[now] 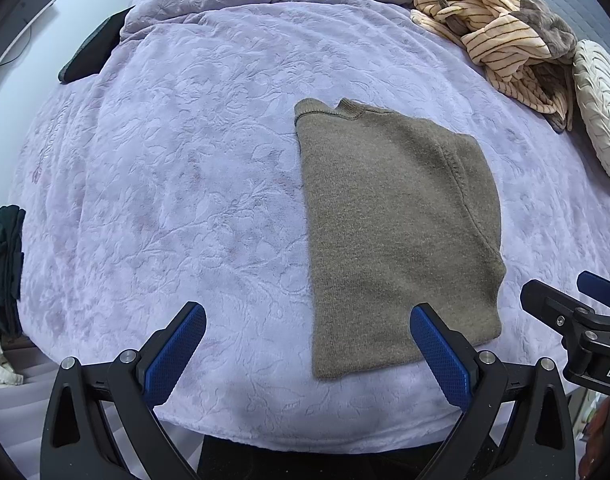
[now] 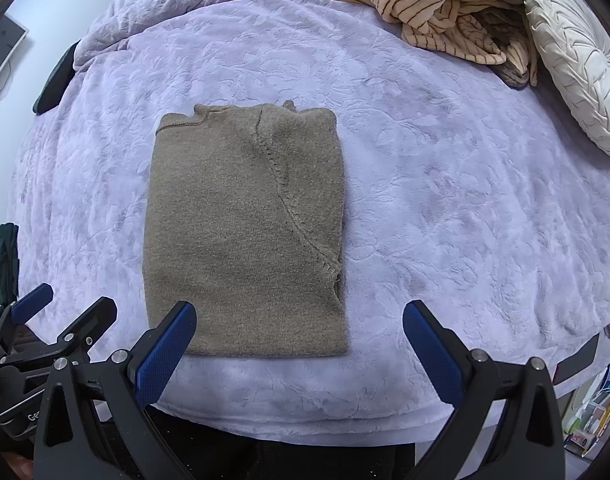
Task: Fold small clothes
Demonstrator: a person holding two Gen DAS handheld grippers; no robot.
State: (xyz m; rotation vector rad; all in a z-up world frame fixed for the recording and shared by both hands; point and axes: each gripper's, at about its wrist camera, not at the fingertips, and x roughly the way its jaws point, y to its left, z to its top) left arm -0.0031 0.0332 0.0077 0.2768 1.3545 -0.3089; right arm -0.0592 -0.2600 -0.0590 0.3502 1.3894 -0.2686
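An olive-brown knit top (image 1: 397,232) lies flat on the lavender bed cover, folded lengthwise into a narrow rectangle, its neckline at the far end. The right wrist view shows the same knit top (image 2: 245,232) with a sleeve seam curving down its right side. My left gripper (image 1: 307,316) hangs open just short of the top's near edge, nothing between its blue pads. My right gripper (image 2: 299,314) is open too, over the near hem, empty. Each gripper shows at the edge of the other's view: right gripper (image 1: 577,304), left gripper (image 2: 65,304).
A crumpled cream striped garment with grey fabric (image 1: 501,36) lies at the far right, beside a round white pleated cushion (image 1: 603,108). A dark flat object (image 1: 93,48) rests at the far left edge. Dark folded cloth (image 1: 7,272) hangs at the left. The lavender bed cover (image 1: 185,184) stretches wide.
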